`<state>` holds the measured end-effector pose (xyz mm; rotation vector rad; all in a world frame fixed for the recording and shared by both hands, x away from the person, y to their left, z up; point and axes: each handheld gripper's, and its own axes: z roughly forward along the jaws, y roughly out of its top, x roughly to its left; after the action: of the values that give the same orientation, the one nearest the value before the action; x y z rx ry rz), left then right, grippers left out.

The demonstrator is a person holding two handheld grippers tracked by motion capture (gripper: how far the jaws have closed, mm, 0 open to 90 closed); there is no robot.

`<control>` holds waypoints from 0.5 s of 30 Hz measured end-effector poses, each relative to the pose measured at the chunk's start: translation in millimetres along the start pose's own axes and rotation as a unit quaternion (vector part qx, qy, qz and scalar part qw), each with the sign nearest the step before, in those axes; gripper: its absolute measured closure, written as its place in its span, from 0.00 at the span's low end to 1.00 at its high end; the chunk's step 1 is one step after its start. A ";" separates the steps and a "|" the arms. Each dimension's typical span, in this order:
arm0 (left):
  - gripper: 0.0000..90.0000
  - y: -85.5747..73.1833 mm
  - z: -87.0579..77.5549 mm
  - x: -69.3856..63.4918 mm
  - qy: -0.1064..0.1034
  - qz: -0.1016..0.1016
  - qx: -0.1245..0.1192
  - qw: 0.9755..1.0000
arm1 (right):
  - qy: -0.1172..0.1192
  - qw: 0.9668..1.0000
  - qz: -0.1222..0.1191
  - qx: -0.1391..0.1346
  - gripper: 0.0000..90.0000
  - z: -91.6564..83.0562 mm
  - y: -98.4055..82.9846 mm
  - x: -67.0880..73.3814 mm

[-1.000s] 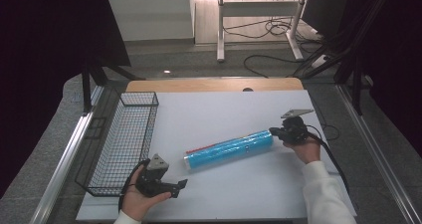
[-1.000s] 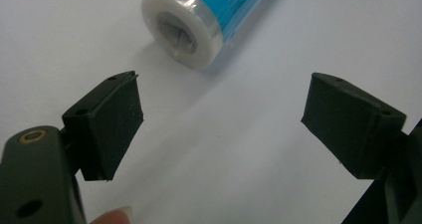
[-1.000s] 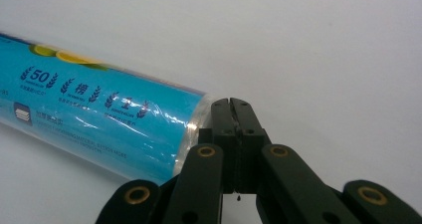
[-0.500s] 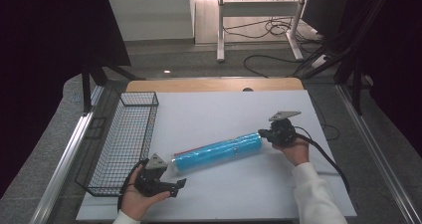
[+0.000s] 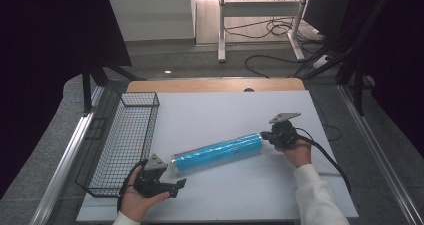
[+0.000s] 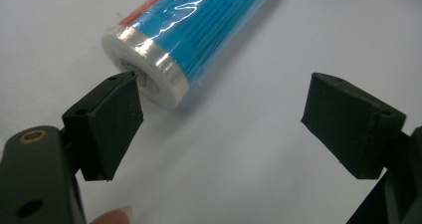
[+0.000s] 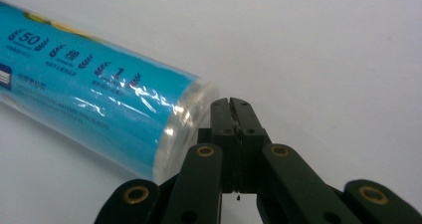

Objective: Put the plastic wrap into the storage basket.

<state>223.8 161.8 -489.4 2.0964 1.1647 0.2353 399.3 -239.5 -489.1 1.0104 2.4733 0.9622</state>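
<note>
While the white table (image 5: 215,115) is spread across the middle of the high view, a black wire basket (image 5: 122,142) is seen standing on its left edge, reaching from the upper left of the tabletop down toward the lower left. A long blue roll (image 5: 217,153) wrapped in clear film is laid flat on the table just below the centre of that frame, slanted so that its left end sits lower than its right end; it is set just beside the basket but apart from it.

At the lower left of the high view, the left gripper (image 5: 172,185) is held in a hand (image 5: 135,202) close to the roll's lower end. In the left gripper view its jaws are spread wide, and nothing is gripped between them; the roll's white end cap (image 6: 144,64) is seen at the upper left, right at the tip of the jaw on that side, though whether it is touched cannot be told.

At the centre right of the high view, the right gripper (image 5: 265,135) is held at the roll's upper end. In the right gripper view its jaws are pressed together with nothing between them, and their tip is set just beside the roll's clear-wrapped end (image 7: 191,119).
</note>
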 end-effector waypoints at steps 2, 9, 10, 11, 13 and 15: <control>0.17 -0.4 -0.3 0.3 0.001 -0.001 0.000 1.000 | -0.008 1.000 -0.002 0.000 0.99 -6.6 -2.7 1.5; 0.17 -0.9 0.3 1.2 0.002 -0.001 0.002 1.000 | 0.016 0.999 0.019 -0.028 0.99 -38.5 -23.0 12.1; 0.17 -0.9 0.4 1.2 0.002 0.000 0.002 1.000 | 0.021 0.999 0.018 -0.037 0.99 -47.8 -28.2 16.7; 0.17 -1.0 0.6 1.3 0.002 -0.001 0.003 1.000 | 0.021 0.999 0.018 -0.037 0.99 -47.8 -28.2 16.7; 0.17 -1.1 0.6 1.4 0.003 -0.001 0.003 1.000 | 0.023 0.999 0.019 -0.046 0.99 -59.9 -35.9 20.9; 0.17 -1.1 0.2 1.6 0.003 -0.001 0.002 1.000 | 0.017 0.998 0.021 -0.048 0.99 -70.7 -43.6 22.5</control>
<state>224.1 163.3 -490.6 2.0982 1.1719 0.2380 326.3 -279.9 -467.7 1.0252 2.4165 1.1104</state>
